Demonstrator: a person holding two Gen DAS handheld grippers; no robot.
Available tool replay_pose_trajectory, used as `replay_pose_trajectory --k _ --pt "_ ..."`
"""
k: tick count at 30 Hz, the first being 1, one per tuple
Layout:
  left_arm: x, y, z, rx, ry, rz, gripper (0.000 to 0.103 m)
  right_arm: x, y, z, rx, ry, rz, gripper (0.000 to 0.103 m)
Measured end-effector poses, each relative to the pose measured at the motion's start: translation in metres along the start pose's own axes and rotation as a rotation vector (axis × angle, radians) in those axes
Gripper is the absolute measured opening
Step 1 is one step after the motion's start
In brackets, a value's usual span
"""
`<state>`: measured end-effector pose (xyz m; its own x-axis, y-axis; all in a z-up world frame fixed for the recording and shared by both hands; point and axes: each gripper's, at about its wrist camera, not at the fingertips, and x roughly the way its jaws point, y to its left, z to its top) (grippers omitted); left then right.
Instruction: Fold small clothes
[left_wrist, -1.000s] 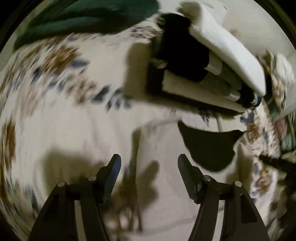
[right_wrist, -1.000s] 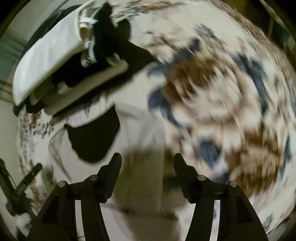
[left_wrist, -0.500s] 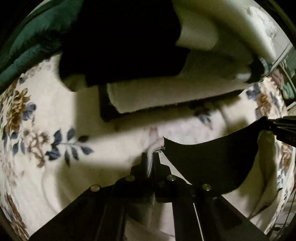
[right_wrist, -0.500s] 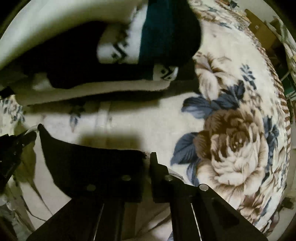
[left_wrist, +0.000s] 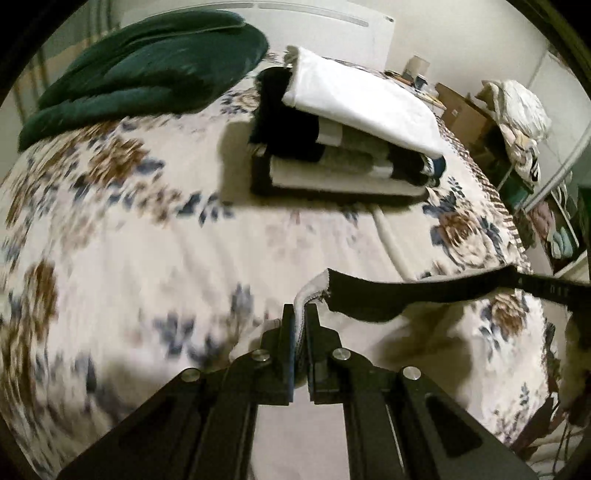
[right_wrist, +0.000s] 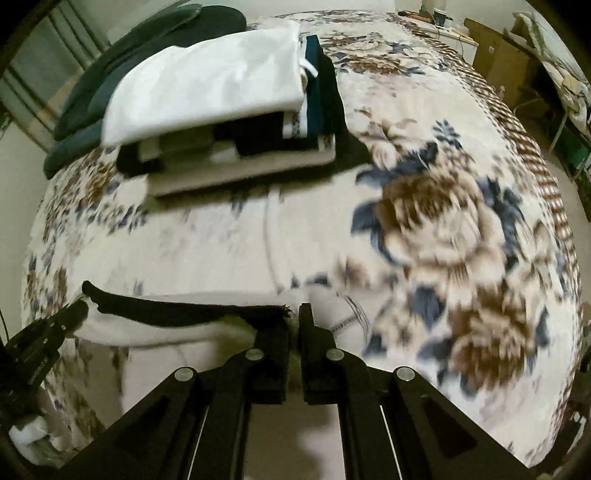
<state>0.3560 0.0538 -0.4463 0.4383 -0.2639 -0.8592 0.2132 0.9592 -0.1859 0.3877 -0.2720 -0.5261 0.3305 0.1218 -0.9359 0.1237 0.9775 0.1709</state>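
Observation:
A small cream garment with a black collar band (left_wrist: 413, 291) is stretched between my two grippers above the floral bedspread. My left gripper (left_wrist: 300, 314) is shut on one cream corner of it. My right gripper (right_wrist: 293, 321) is shut on the other corner beside the black band (right_wrist: 177, 308). Each gripper shows at the edge of the other's view: the right one in the left wrist view (left_wrist: 554, 291), the left one in the right wrist view (right_wrist: 55, 325). The garment's body hangs below and is mostly hidden.
A stack of folded clothes (left_wrist: 351, 147) with a white piece on top lies further up the bed; it also shows in the right wrist view (right_wrist: 229, 110). Dark green pillows (left_wrist: 147, 70) lie behind it. Cardboard boxes and a heap of laundry (left_wrist: 517, 110) stand to the right.
Both grippers closed on the garment's collar corners, then lifted and pulled back from the folded stack, raising the garment off the bedspread with the collar stretched taut.

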Motion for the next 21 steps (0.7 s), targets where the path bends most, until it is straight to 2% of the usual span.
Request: replay_pose_trajectory --k 5,9,13,15,16,18,19,20,21 --pt "-0.021 -0.001 -0.056 -0.067 0.047 0.015 0.003 -0.013 -0.003 -0.079 -0.019 0.069 0.0 0.005" --pt "-0.013 0.004 -0.098 -0.096 0.116 0.037 0.005 0.003 -0.013 -0.134 -0.028 0.167 0.0 0.005" --pt "-0.004 0.019 -0.131 -0.172 0.204 0.052 0.008 0.024 -0.021 -0.17 -0.051 0.281 0.024 0.006" --pt "-0.008 0.029 -0.145 -0.223 0.239 0.063 0.008 0.027 -0.028 -0.181 -0.04 0.334 0.038 0.014" --pt "-0.013 0.037 -0.152 -0.262 0.25 0.061 0.011 0.027 -0.031 -0.184 -0.033 0.349 0.037 0.024" --pt "-0.021 0.049 -0.162 -0.334 0.254 0.043 0.023 0.023 -0.045 -0.191 0.008 0.378 0.057 0.037" --pt "-0.024 0.057 -0.164 -0.377 0.253 0.032 0.036 0.021 -0.05 -0.191 0.025 0.379 0.063 0.04" --pt "-0.027 0.064 -0.164 -0.408 0.244 0.025 0.042 0.015 -0.061 -0.192 0.065 0.373 0.075 0.04" --pt "-0.029 0.068 -0.162 -0.429 0.231 0.017 0.042 0.011 -0.068 -0.191 0.095 0.363 0.087 0.04"
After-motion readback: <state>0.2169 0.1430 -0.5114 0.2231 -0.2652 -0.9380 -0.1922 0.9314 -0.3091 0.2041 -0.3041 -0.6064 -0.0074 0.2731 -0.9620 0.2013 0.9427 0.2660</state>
